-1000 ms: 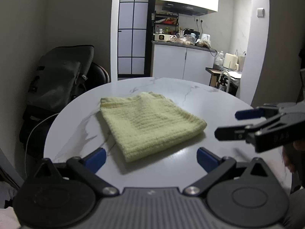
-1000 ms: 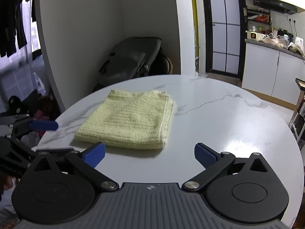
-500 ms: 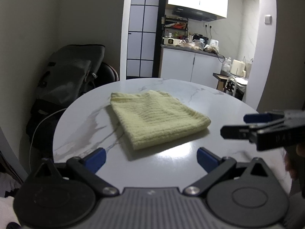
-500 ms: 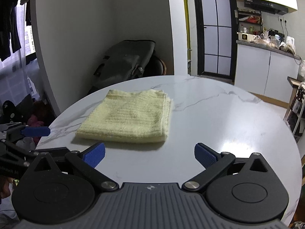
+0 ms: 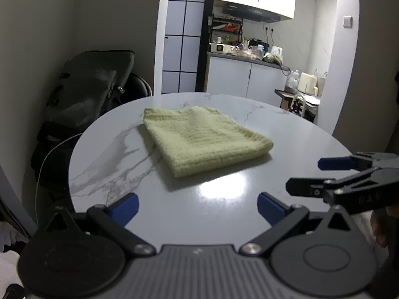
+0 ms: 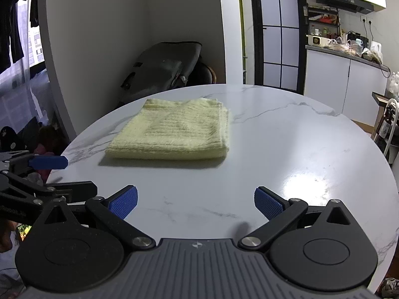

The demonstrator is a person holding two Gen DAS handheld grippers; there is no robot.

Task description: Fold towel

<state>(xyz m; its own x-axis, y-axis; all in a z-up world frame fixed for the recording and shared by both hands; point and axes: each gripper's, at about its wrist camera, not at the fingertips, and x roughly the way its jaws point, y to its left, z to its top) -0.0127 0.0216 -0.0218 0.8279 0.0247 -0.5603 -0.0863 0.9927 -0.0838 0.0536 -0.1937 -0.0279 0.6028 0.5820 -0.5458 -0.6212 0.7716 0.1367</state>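
Observation:
A pale yellow towel [image 5: 202, 137] lies folded into a thick square on the round white marble table [image 5: 224, 206]; it also shows in the right wrist view [image 6: 174, 134]. My left gripper [image 5: 198, 208] is open and empty, held back from the towel over the table's near edge. My right gripper [image 6: 195, 203] is open and empty, also held back from the towel. The right gripper shows at the right of the left wrist view [image 5: 311, 177]. The left gripper shows at the left of the right wrist view [image 6: 72, 174].
A dark bag on a chair [image 5: 92, 92] stands behind the table at the left. A kitchen counter [image 5: 249, 74] with cabinets is beyond the doorway. A low shelf with bottles [image 6: 386, 122] stands by the table's right side.
Both grippers have drawn back and risen from the towel, which now looks smaller and farther away. The towel has not moved.

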